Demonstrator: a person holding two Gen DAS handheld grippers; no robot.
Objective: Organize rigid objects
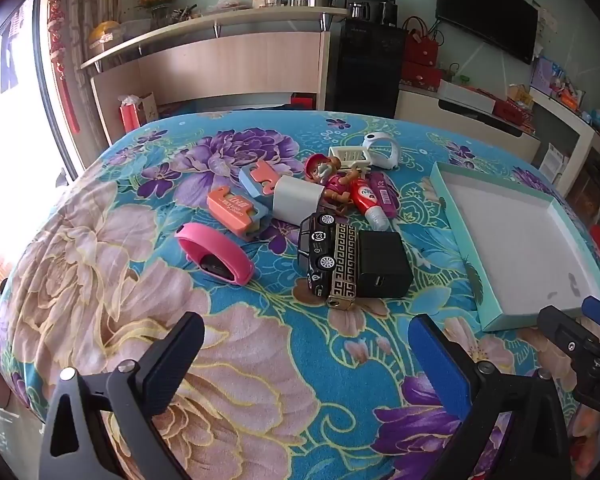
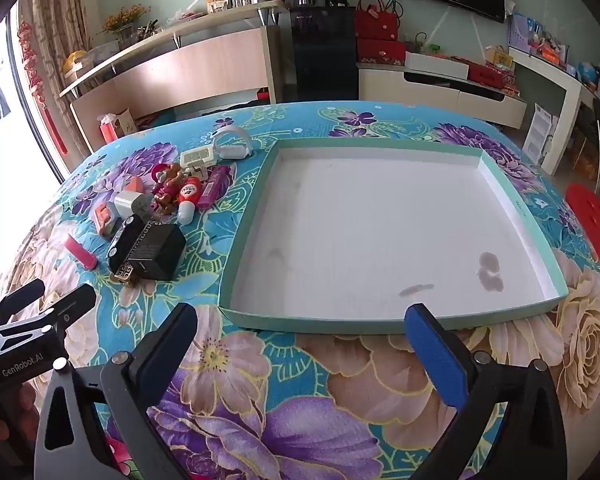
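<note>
A heap of small objects lies on a flowered blue cloth: a pink wristband, a black toy car, a gold-patterned lighter, a black charger block, a white adapter, orange-and-blue clips, a red doll and a white wristband. A shallow teal box lid with a white floor lies right of the heap, nothing inside. My left gripper is open over the cloth, short of the heap. My right gripper is open at the lid's near rim.
The table is round, its cloth dropping off at the left and near edges. Beyond it stand a wooden counter, a black cabinet and a wall television. A red stool stands off the table's right side.
</note>
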